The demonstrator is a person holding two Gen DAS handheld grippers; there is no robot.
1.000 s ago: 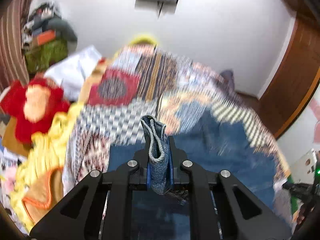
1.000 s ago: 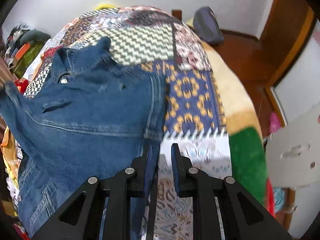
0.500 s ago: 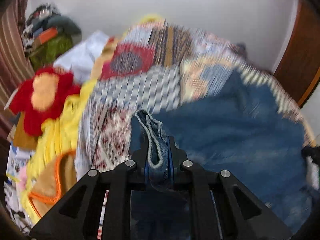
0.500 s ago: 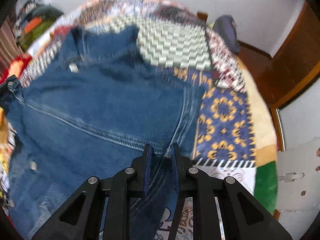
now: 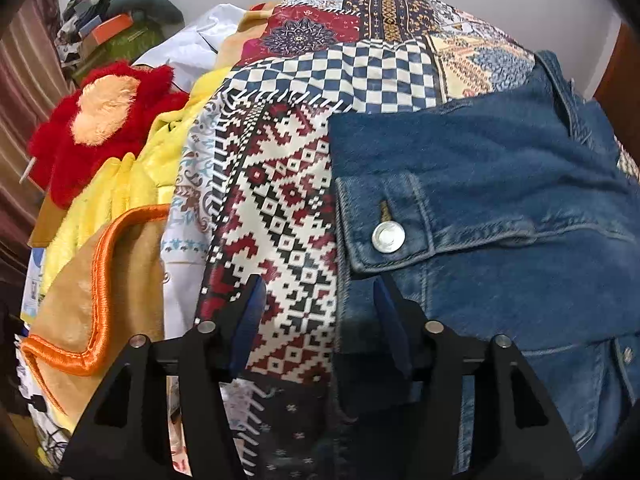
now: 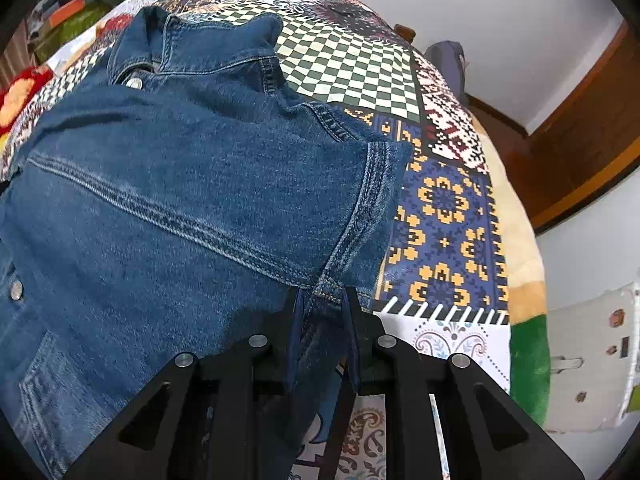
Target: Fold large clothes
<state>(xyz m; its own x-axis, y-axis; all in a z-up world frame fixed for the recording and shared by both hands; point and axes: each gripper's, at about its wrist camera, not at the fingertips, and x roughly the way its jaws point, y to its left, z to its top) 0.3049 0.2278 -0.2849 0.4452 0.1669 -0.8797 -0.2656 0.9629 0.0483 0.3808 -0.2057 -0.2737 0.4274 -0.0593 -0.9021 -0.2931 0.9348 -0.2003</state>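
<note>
A blue denim jacket lies on a patchwork bedspread, its sleeve folded across the body and the buttoned cuff near the left edge. My left gripper is open and empty, its jaws apart over the jacket's left edge. In the right wrist view the jacket fills the left half, collar at the far end. My right gripper is shut on the jacket's right side seam, low over the bedspread.
A red plush toy, yellow cloth and an orange-trimmed tan blanket lie along the bed's left side. Stacked clutter stands by the far left wall. A wooden door and a dark bag stand at the right.
My left gripper carried the sleeve cuff across the jacket, laid it down and opened. My right gripper stayed shut on the side seam as both came lower over the bed.
</note>
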